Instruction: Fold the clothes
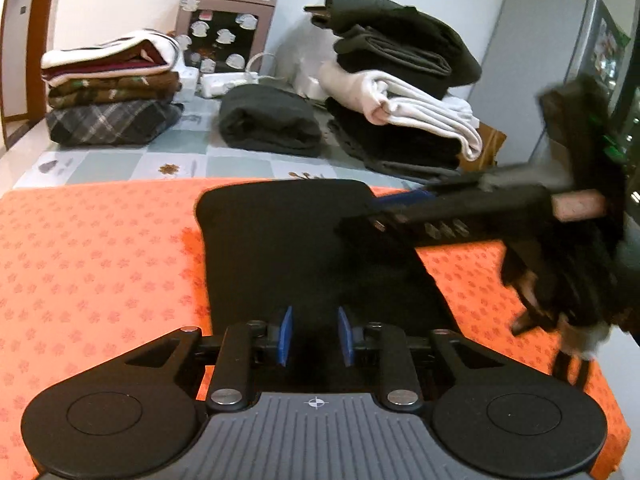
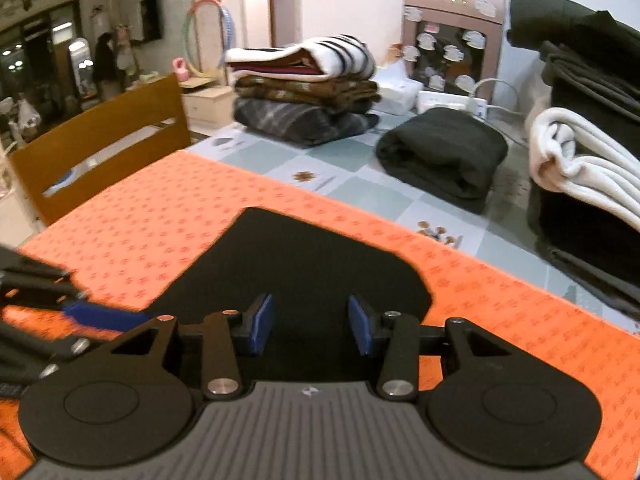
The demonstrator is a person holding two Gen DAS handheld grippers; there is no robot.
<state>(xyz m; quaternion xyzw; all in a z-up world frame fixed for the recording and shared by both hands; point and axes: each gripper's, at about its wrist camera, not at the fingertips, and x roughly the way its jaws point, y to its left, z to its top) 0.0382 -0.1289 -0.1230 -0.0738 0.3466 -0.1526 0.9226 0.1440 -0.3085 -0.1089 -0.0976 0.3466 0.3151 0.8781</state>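
One black garment (image 1: 312, 248), folded flat, is laid on the orange patterned cloth (image 1: 100, 260) covering the near part of the surface (image 1: 180, 160). Two hand-held grippers are seen. The left hand-held gripper (image 1: 314, 336) is held over the garment's near edge, its blue pads (image 1: 285, 336) parted with nothing between them. The right hand-held gripper (image 2: 311, 326) is likewise held with its pads apart over the garment, nothing grasped.

On the far, checked part of the surface, folded clothes are gathered in three groups: a stack of three on the left (image 1: 112, 92), topped by a white striped piece; a single dark rolled bundle (image 1: 272, 120) in the middle; and a taller pile on the right (image 1: 400, 92), in which a white garment (image 1: 408, 112) is sandwiched between dark ones. A small cabinet covered in stickers (image 1: 226, 20) is set against the far wall.

Only in the left wrist view is the right hand-held gripper shown from outside, blurred, with a grey cabinet (image 1: 532, 60) beyond it. Only in the right wrist view are a wooden chair back (image 2: 100, 144), a hoop (image 2: 208, 36) leaning on the wall and the blurred left hand-held gripper revealed.
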